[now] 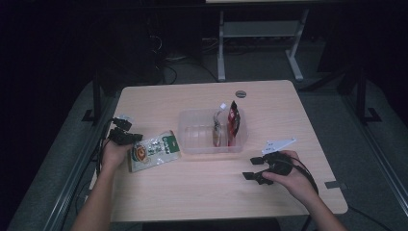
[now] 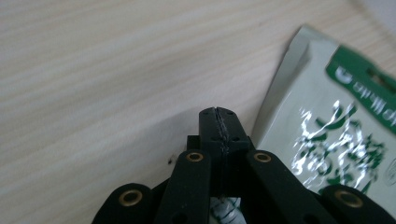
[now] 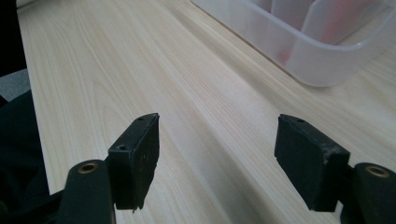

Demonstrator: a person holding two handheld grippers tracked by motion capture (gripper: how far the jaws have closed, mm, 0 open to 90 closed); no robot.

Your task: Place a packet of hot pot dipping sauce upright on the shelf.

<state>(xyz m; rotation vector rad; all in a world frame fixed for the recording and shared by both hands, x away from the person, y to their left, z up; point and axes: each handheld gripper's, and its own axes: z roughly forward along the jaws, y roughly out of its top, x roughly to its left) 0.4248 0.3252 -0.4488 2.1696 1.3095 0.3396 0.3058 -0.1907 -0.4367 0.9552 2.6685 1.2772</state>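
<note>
1. L gripper [image 2: 218,122]: jaws pressed together, beside the green packet [image 2: 327,140] at table's [image 1: 202,192] left; can't tell if pinching it.
2. R gripper [image 3: 217,158]: jaws wide apart, empty, near clear bin [image 1: 192,137] w/ two pouches [image 1: 226,126].

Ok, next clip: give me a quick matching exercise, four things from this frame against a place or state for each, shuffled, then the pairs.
Things:
1. left tongs
2. right tongs
3. green and white packet
4. red packet

Place or state:
A. standing in the clear plastic bin
B. jaws wide apart over bare tabletop
C. jaws pressed together
D. lying flat on the table, left of the bin

Pairs: 1-C, 2-B, 3-D, 4-A
</note>
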